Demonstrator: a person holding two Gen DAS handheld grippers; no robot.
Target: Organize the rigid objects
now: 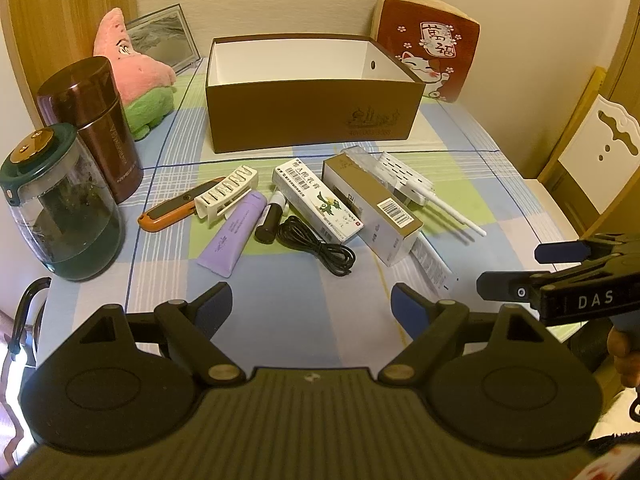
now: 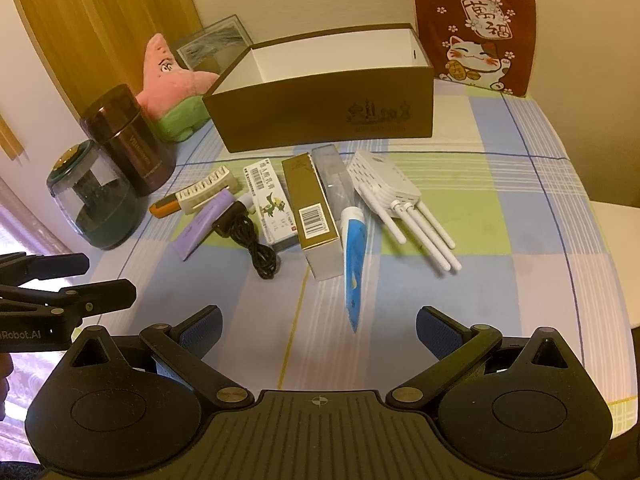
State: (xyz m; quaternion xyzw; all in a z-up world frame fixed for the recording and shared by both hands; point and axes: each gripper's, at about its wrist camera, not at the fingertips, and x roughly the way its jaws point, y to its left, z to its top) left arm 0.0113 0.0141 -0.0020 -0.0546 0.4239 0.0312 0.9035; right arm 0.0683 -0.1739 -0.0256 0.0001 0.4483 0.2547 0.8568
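Left gripper: the black left gripper with blue pads (image 1: 312, 304) hangs low over the near part of the table, fingers spread wide, nothing between them. You can also spot it from the side at the left edge of the right wrist view (image 2: 108, 280).

Right gripper: the black right gripper with blue pads (image 2: 319, 330) is the same deal, spread wide and empty, just in front of the tip of the blue toothpaste tube (image 2: 354, 264).

Table: covered with a checked cloth in blue, green and lilac (image 1: 304, 284).

Box: the open brown cardboard box with a white inside (image 1: 312, 116) sits at the back of the table, looks like there's nothing in it.

The pile: all in a row just in front of the box. From the left: an orange and black utility knife (image 1: 176, 210), a white slotted plastic clip (image 1: 224, 196) lying on the knife's far end, a lilac squeeze tube (image 1: 234, 236), a small black and white cylinder (image 1: 272, 218), a coiled black cable (image 1: 320, 246), a white medicine carton with green print (image 1: 316, 200), a long gold and white carton with a barcode (image 1: 372, 208), and a white router with three antennas (image 2: 396, 200).

Clear thing: between the gold carton and the router there's a see-through plastic case (image 2: 332, 176), touching the toothpaste tube's cap end.

Left side clutter: a dark red metal canister (image 1: 96, 124), a green-lidded glass jar (image 1: 56, 208), and a pink and green star plush toy (image 1: 136, 76).

Back corner: a dark red lucky-cat cushion (image 1: 428, 44) leaning against the wall behind the box.
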